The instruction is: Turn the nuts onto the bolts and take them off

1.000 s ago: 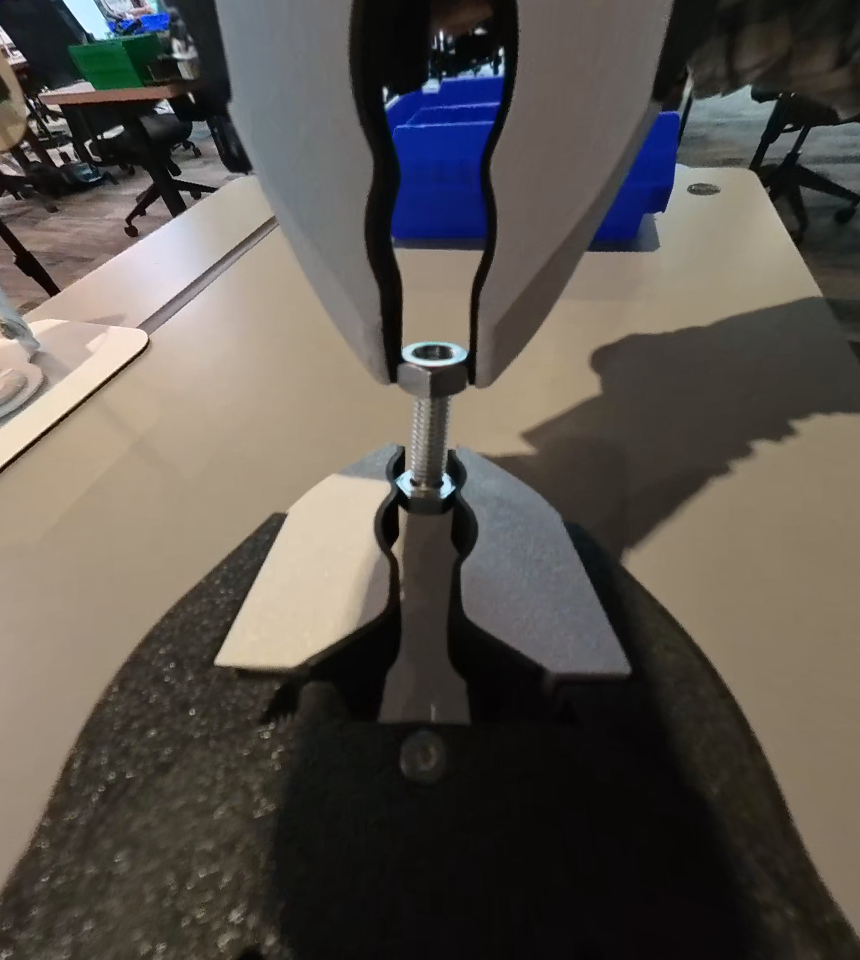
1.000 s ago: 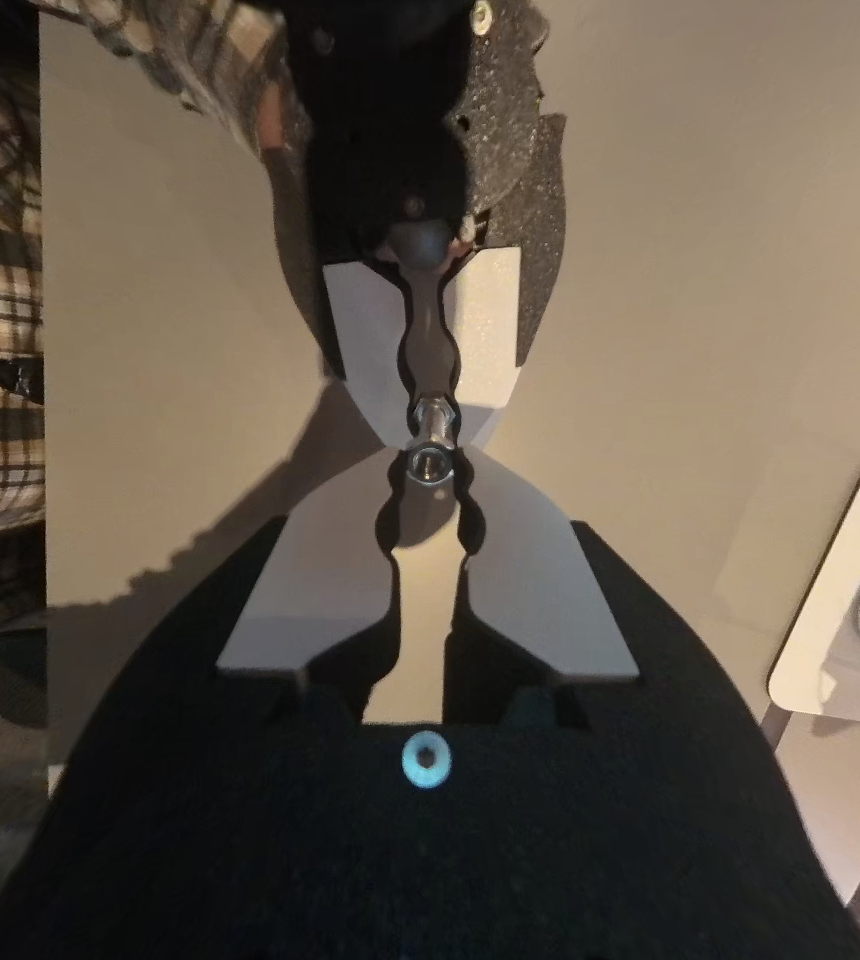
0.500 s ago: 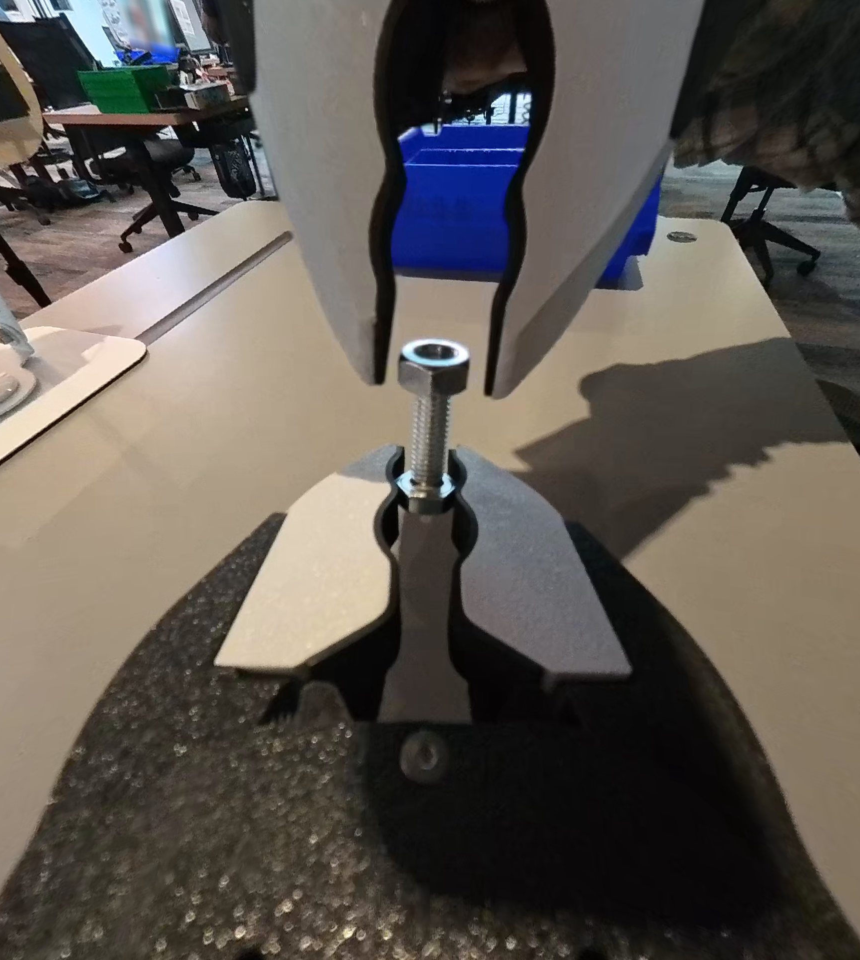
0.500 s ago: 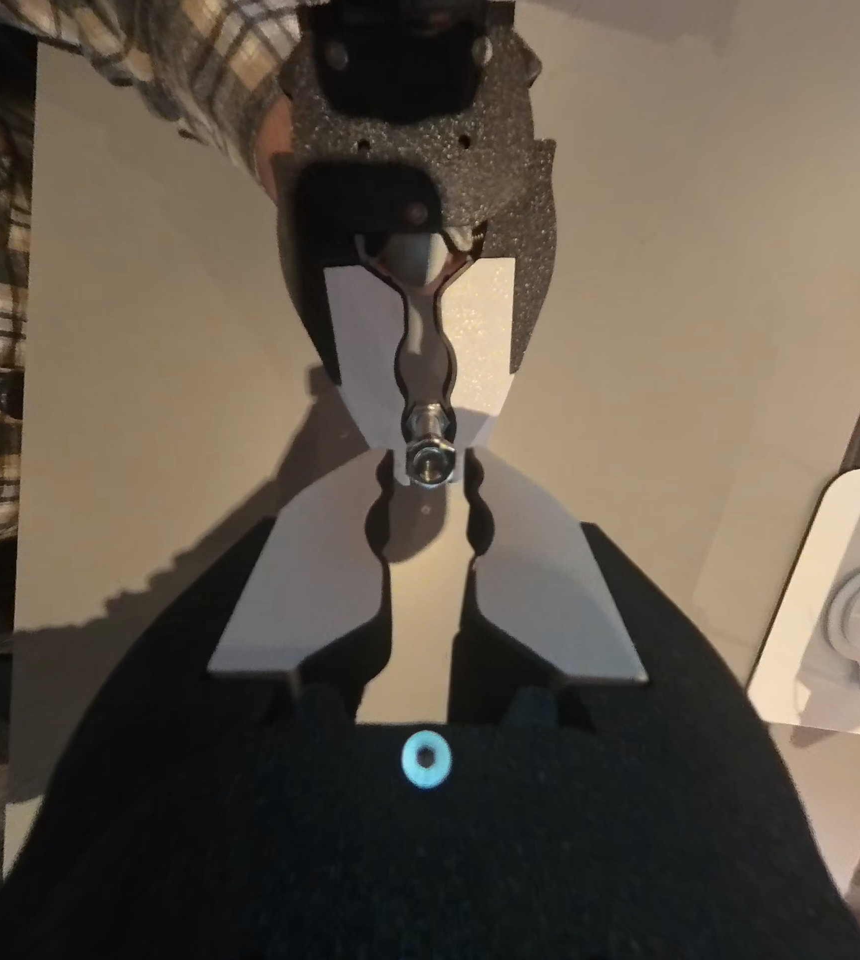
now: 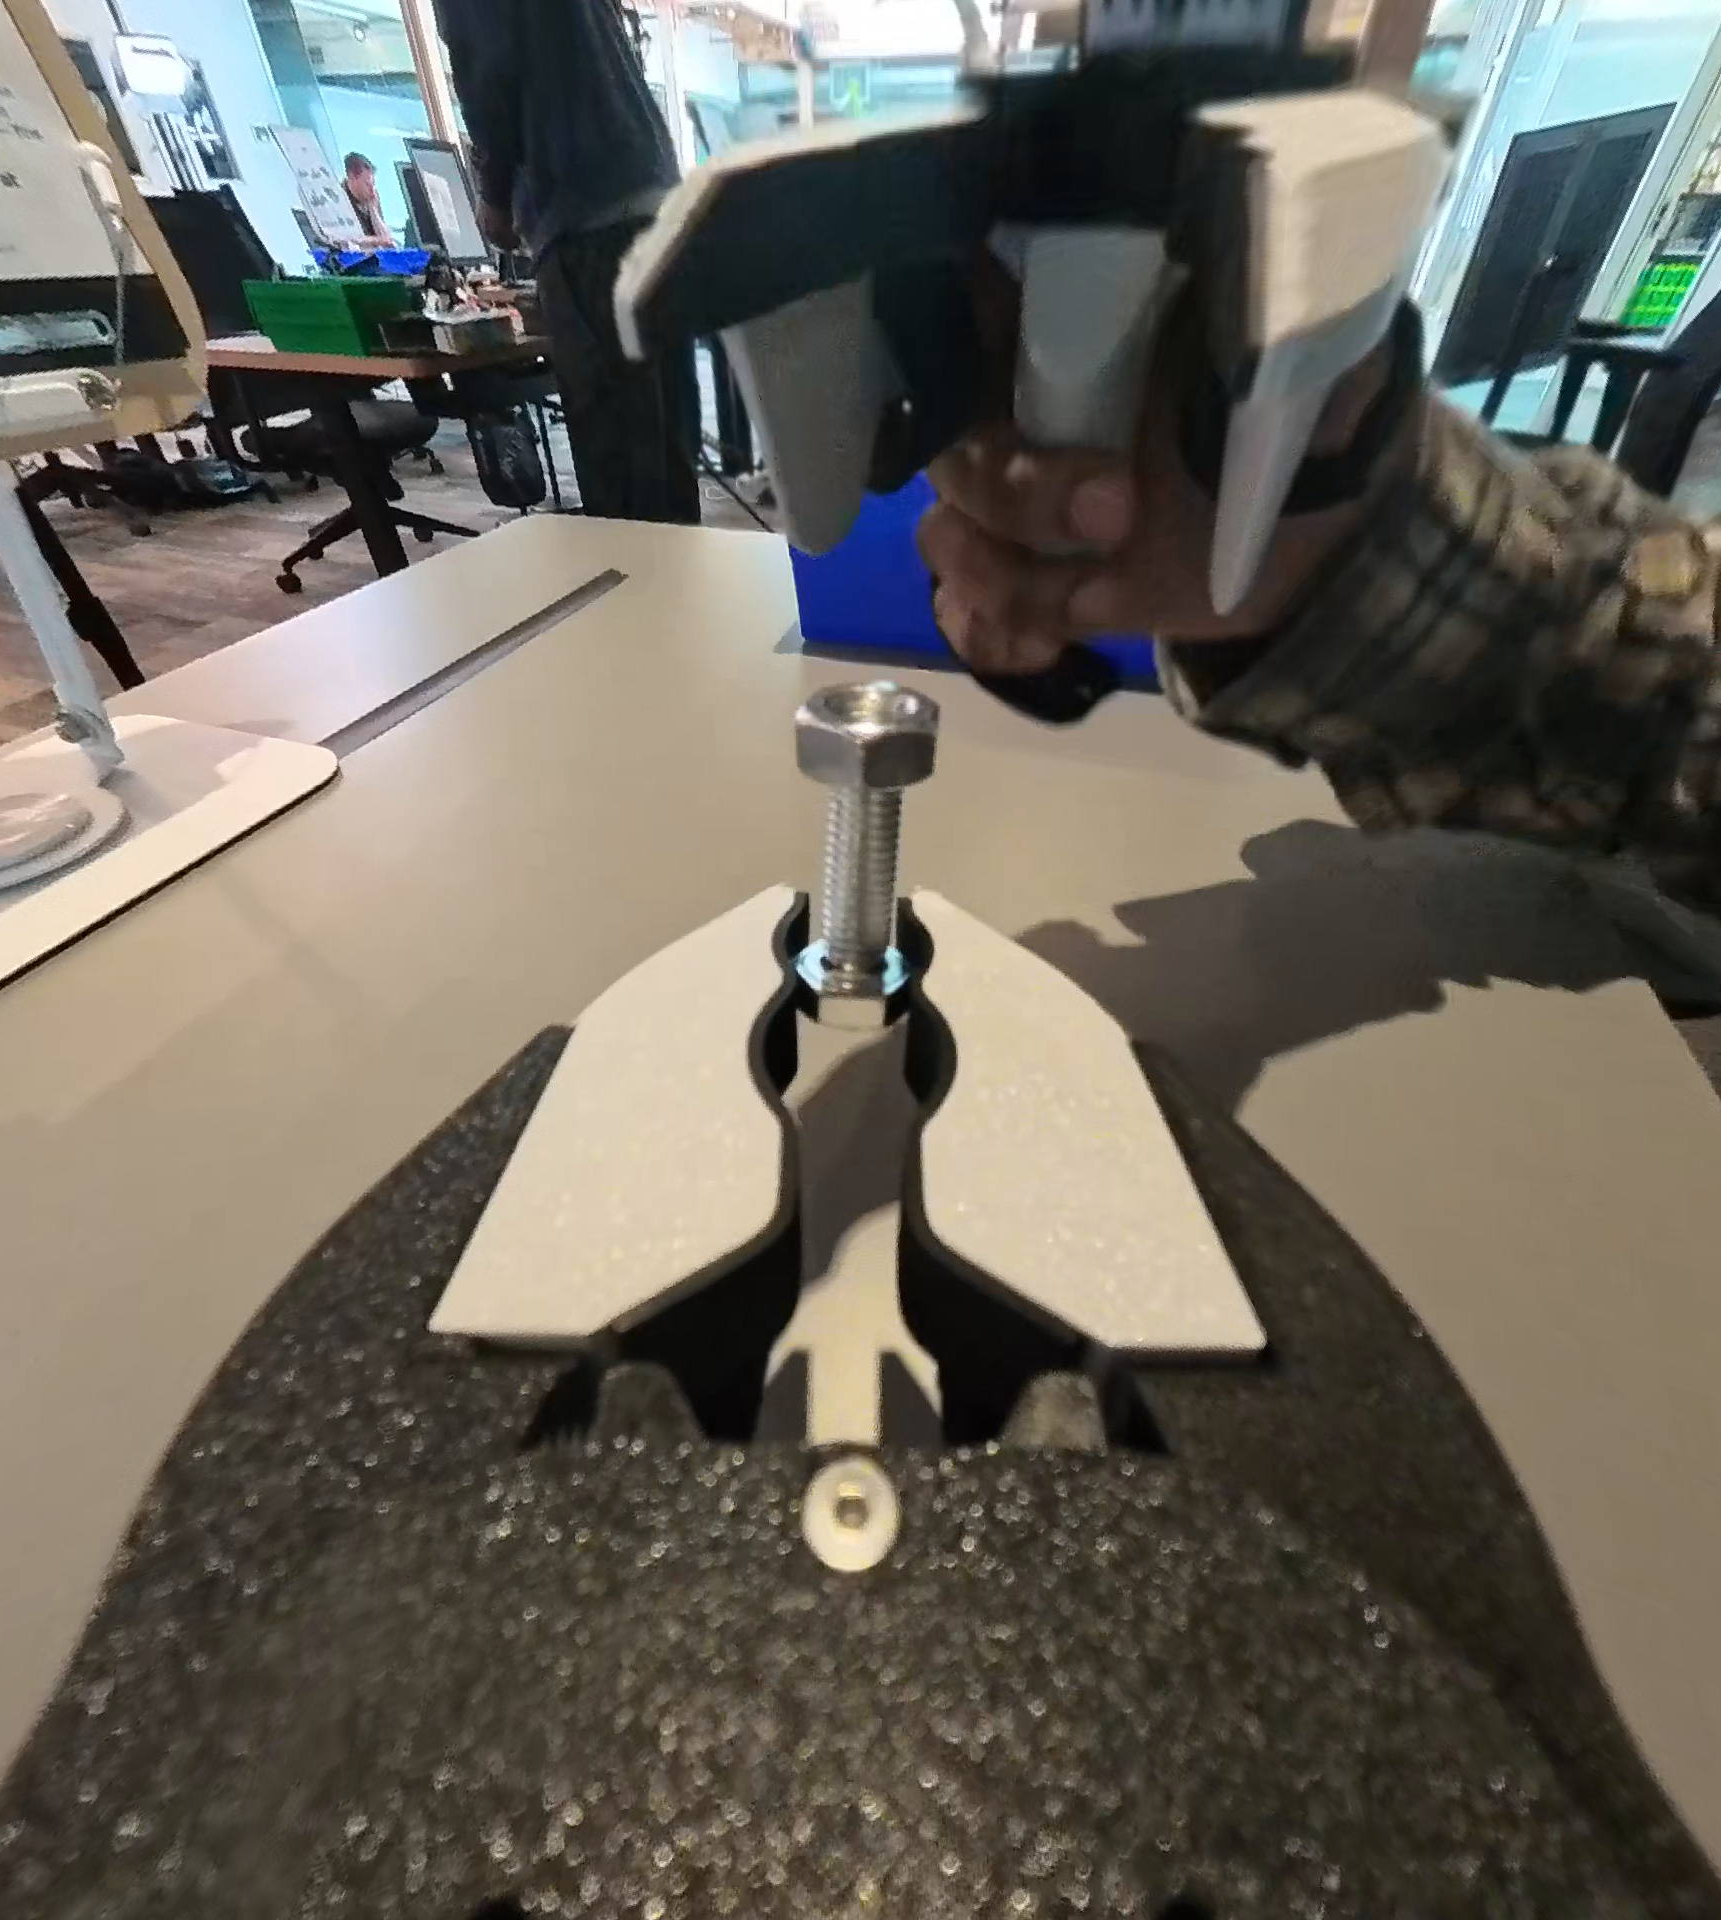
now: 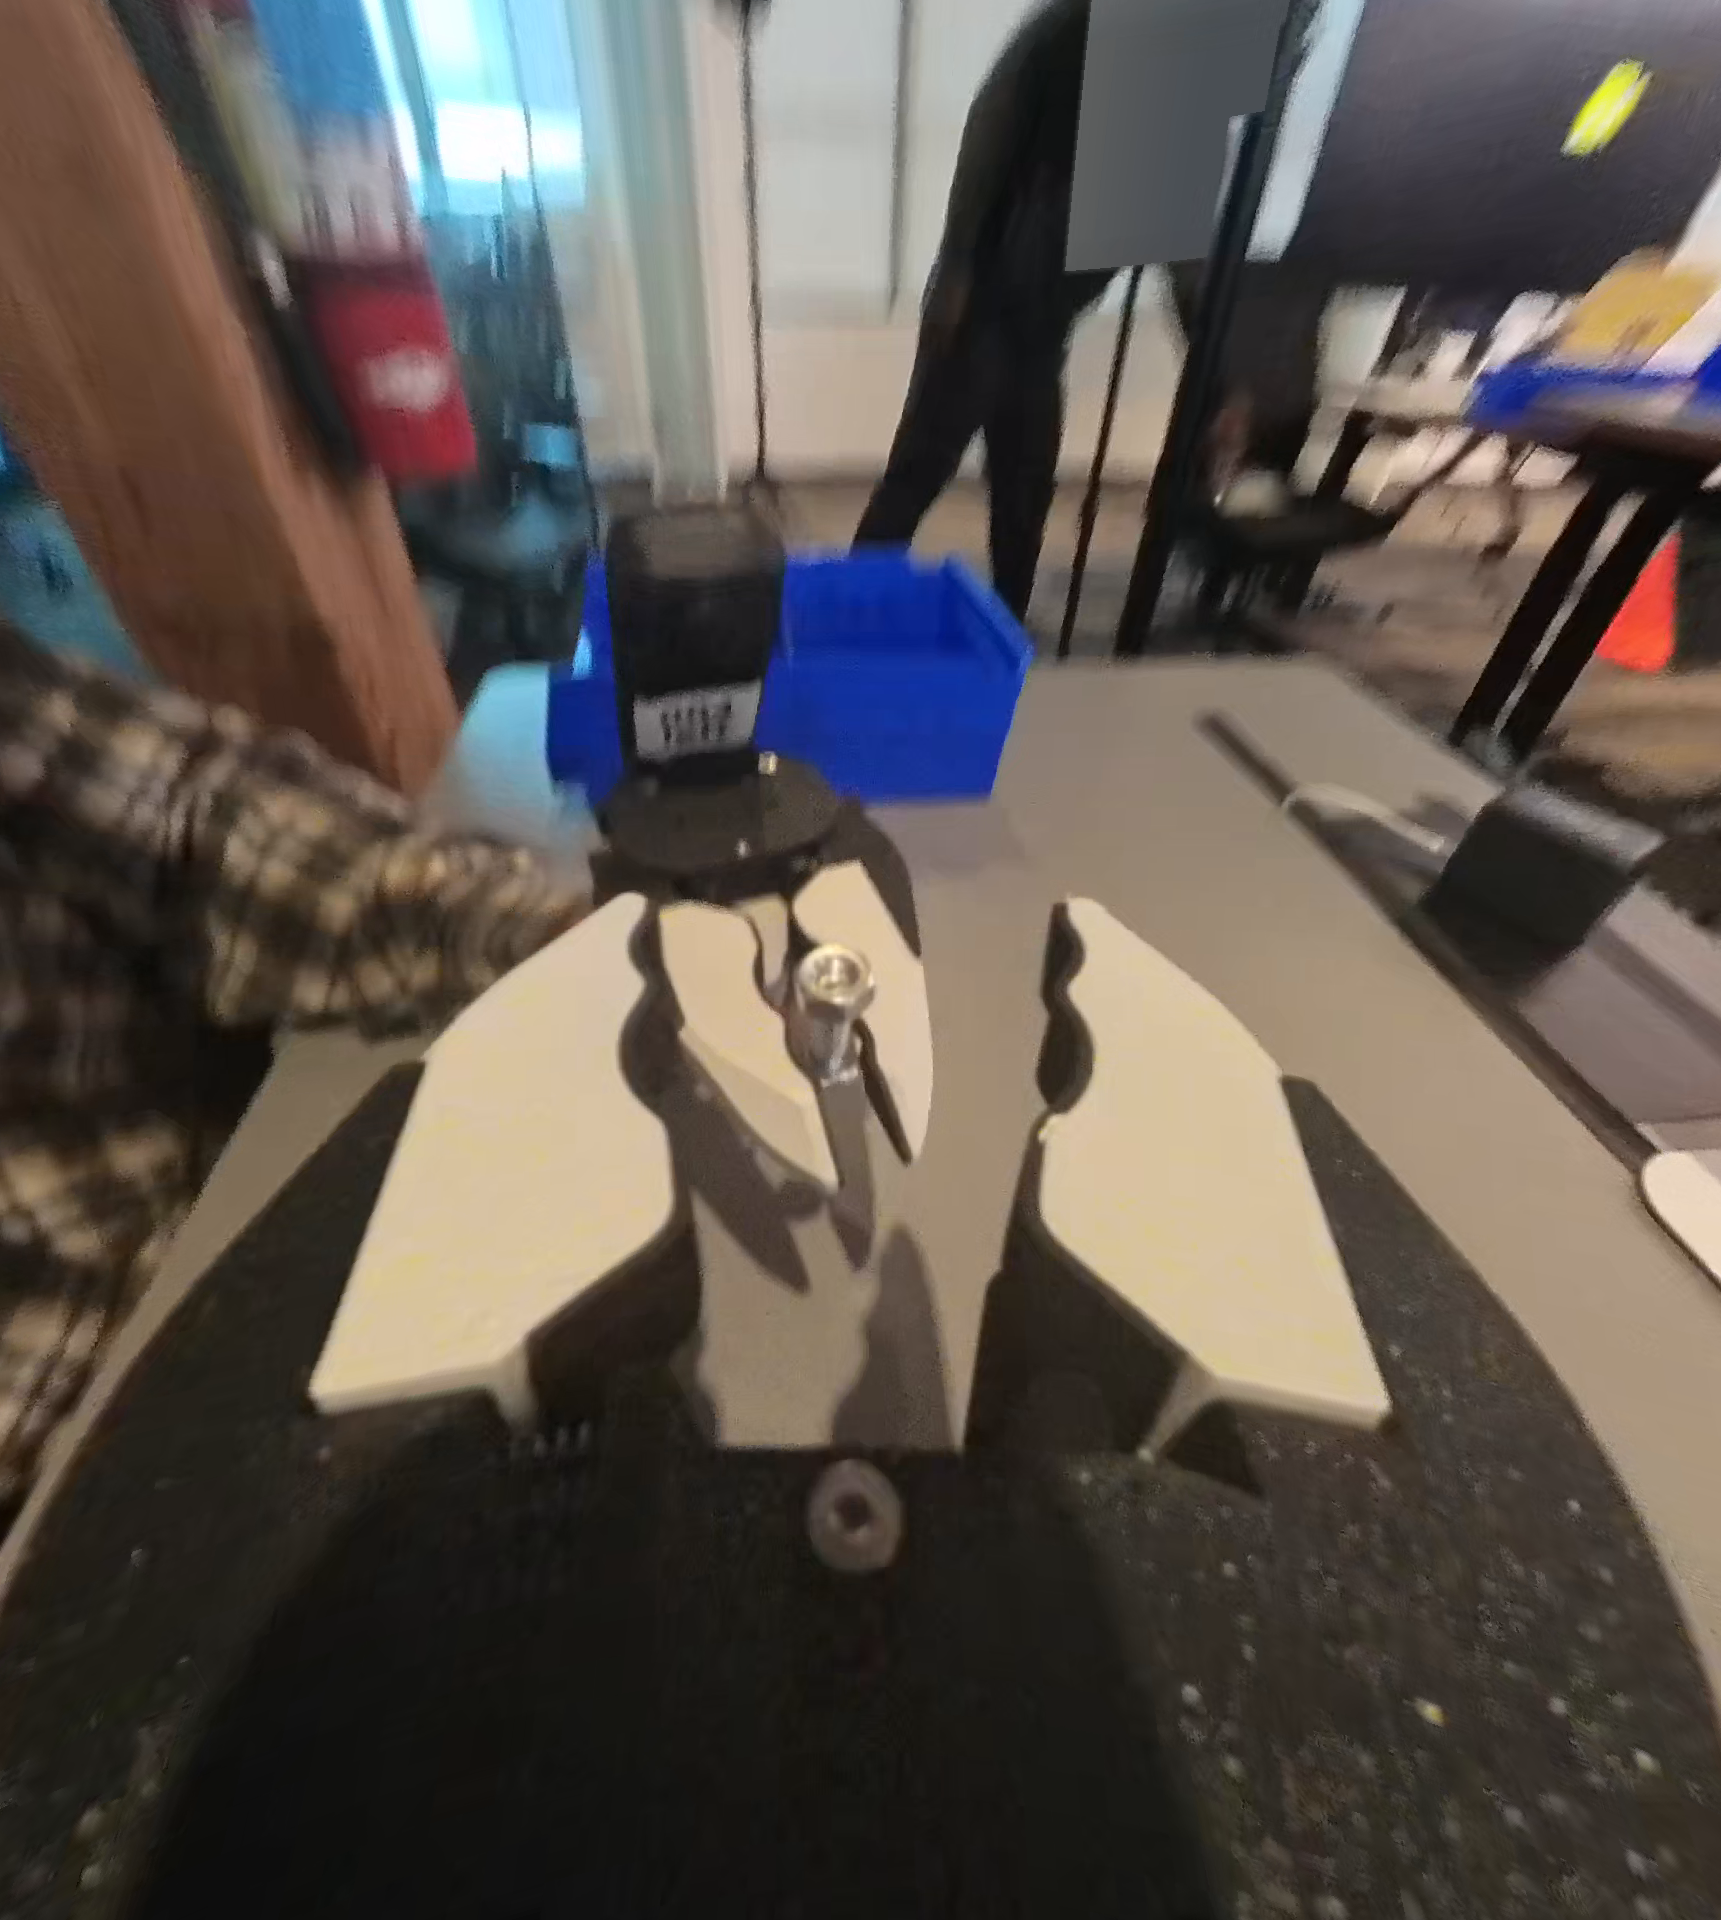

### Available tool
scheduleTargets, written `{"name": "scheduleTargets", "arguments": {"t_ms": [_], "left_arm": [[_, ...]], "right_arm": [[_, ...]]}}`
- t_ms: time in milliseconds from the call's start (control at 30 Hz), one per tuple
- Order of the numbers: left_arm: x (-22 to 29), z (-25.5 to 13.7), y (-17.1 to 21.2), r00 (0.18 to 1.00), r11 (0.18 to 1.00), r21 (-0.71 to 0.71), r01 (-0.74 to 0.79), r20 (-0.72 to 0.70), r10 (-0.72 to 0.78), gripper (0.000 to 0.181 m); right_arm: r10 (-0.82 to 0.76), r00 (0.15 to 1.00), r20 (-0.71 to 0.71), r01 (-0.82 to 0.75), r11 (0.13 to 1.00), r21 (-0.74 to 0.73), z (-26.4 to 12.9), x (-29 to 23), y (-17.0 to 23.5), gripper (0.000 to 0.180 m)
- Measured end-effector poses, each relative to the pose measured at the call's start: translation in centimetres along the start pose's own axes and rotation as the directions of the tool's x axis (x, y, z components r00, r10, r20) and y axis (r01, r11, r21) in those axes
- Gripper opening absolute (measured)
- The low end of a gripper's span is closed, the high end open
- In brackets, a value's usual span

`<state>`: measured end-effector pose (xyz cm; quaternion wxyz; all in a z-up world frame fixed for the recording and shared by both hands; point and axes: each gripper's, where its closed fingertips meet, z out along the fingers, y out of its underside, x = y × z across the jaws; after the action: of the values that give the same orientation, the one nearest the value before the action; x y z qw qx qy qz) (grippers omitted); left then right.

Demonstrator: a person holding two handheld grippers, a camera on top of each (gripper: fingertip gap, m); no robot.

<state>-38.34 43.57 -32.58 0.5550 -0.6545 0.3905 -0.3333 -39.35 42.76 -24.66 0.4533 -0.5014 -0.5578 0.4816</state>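
left gripper (image 5: 851, 971) is pinched tight on the head end of the bolt (image 5: 861, 862), holding it upright above the table (image 5: 420, 935) so the threaded shank stands free and the nut (image 5: 866, 732) at its top end can be turned. that nut sits straight ahead of and above the left fingertips. right gripper (image 6: 851, 997) has its jaws spread wide with nothing between them, lifted above and beyond the nut, well apart from it. judging by that, it has let go to re-grip for another twist.
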Motion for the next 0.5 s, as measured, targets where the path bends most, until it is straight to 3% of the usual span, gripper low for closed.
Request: {"name": "scheduleTargets", "arguments": {"t_ms": [100, 500], "left_arm": [[0.3, 0.0, -0.3, 1.000, 1.000, 0.024, 0.002, -0.013, -0.002, 0.015], [1.7, 0.1, -1.0, 0.997, 0.998, 0.059, -0.035, -0.061, 0.039, 0.015]], "right_arm": [[0.045, 0.996, -0.081, -0.029, 0.983, 0.181, -0.5, 0.4, -0.3, 0.083], [0.006, 0.999, -0.045, -0.002, 0.996, 0.085, 1.7, 0.9, 1.8, 0.087]]}}
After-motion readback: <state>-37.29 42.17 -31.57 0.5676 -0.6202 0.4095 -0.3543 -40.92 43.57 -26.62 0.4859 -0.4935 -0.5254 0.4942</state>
